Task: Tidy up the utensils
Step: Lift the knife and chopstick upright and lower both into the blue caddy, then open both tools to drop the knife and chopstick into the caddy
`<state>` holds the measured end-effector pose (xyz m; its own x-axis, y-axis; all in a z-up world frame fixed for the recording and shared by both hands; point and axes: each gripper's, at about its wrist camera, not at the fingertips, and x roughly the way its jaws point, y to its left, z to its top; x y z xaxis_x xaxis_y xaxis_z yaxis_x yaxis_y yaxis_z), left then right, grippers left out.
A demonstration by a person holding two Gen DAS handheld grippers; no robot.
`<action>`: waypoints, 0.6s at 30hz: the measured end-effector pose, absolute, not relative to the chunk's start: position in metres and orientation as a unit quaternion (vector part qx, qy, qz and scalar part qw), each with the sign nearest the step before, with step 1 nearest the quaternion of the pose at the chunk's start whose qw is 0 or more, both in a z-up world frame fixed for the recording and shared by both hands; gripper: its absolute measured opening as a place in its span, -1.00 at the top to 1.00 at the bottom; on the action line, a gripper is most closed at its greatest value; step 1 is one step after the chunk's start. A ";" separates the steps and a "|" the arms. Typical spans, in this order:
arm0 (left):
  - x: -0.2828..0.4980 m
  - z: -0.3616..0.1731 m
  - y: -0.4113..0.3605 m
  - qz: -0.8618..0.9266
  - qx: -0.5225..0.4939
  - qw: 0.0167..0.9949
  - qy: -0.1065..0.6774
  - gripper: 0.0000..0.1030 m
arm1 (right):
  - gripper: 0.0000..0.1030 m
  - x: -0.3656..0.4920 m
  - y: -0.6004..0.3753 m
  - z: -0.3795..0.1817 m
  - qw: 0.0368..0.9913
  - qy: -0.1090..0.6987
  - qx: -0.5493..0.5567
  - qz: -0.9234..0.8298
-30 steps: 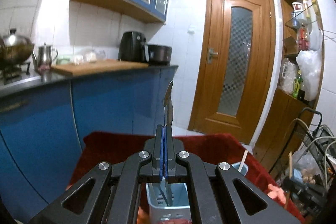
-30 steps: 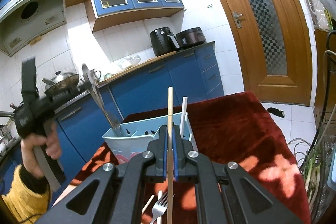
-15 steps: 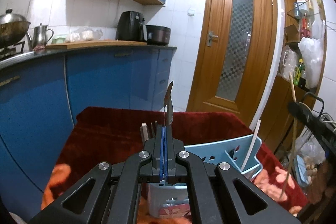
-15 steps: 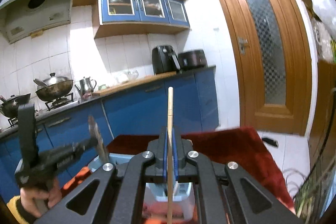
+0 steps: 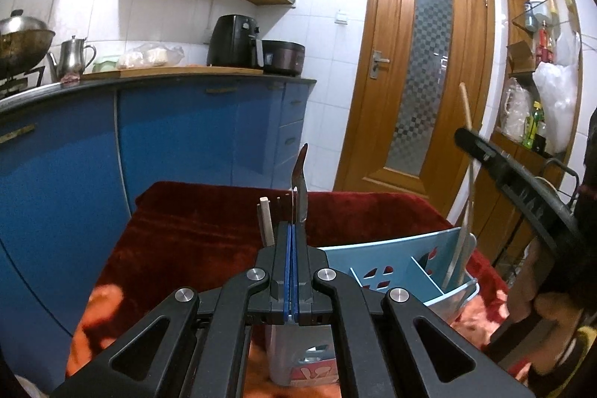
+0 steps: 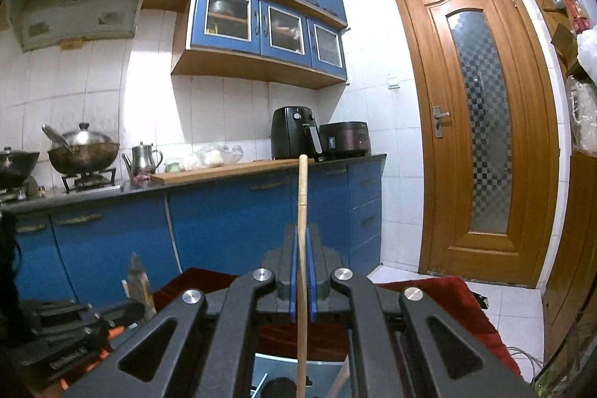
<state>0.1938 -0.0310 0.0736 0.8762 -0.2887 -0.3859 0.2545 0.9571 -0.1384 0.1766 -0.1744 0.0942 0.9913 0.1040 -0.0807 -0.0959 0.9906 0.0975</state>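
Observation:
My left gripper [image 5: 291,230] is shut on a metal spoon [image 5: 300,181] that stands upright, seen edge-on; its lower end is hidden behind the fingers, above the light blue utensil caddy [image 5: 406,271]. The caddy stands on a red tablecloth [image 5: 201,222]. A white stick [image 5: 265,219] and fork tines rise from it. My right gripper [image 6: 302,237] is shut on a wooden chopstick [image 6: 302,196], held upright over the caddy [image 6: 280,372]. From the left wrist view that chopstick [image 5: 464,107] slants down into the caddy's right compartment. The left gripper [image 6: 71,327] shows at lower left.
Blue kitchen cabinets [image 5: 179,144] run along the left behind the table. On the counter are a cutting board, a kettle [image 6: 143,157], a wok and an air fryer [image 6: 294,133]. A wooden door [image 5: 421,92] and open shelves [image 5: 537,69] stand to the right. A hand [image 5: 530,297] grips the right tool.
My left gripper has sunk with the spoon toward the caddy. The right gripper has swung across and tipped up to level, bringing the chopstick over the caddy's right side.

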 end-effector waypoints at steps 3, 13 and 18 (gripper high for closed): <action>0.194 0.073 -0.030 -0.139 -0.040 0.968 0.205 1.00 | 0.89 0.177 -0.172 0.085 0.997 0.044 0.036 0.049; 0.190 0.075 -0.035 -0.139 -0.032 0.969 0.201 1.00 | 0.89 0.170 -0.177 0.063 0.993 0.088 0.046 0.061; 0.188 0.075 -0.039 -0.140 -0.028 0.969 0.203 0.99 | 0.88 0.165 -0.184 0.058 0.989 0.111 0.067 0.070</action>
